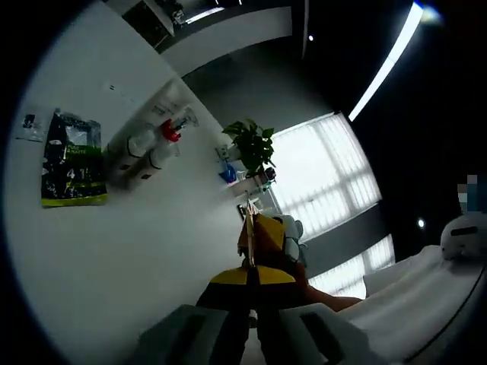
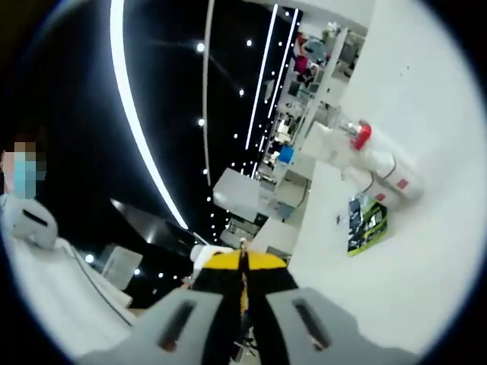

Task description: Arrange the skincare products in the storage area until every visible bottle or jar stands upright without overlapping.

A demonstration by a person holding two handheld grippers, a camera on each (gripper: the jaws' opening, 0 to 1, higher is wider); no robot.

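Note:
My left gripper (image 1: pixel 250 243) rises from the bottom of the left gripper view. Its yellow and black jaws are pressed together with nothing between them, pointing up at a white wall (image 1: pixel 152 228). My right gripper (image 2: pixel 243 262) is also shut and empty, and it points toward a dark ceiling with long light strips (image 2: pixel 129 114). Both cameras are tilted steeply upward, away from any table surface.
A green poster (image 1: pixel 72 160) and white wall fittings with a red cap (image 1: pixel 163 137) hang on the wall, also in the right gripper view as poster (image 2: pixel 369 222) and fittings (image 2: pixel 365 152). A potted plant (image 1: pixel 251 144) stands by bright blinds (image 1: pixel 323 175). A person in white (image 1: pixel 426 296) stands close.

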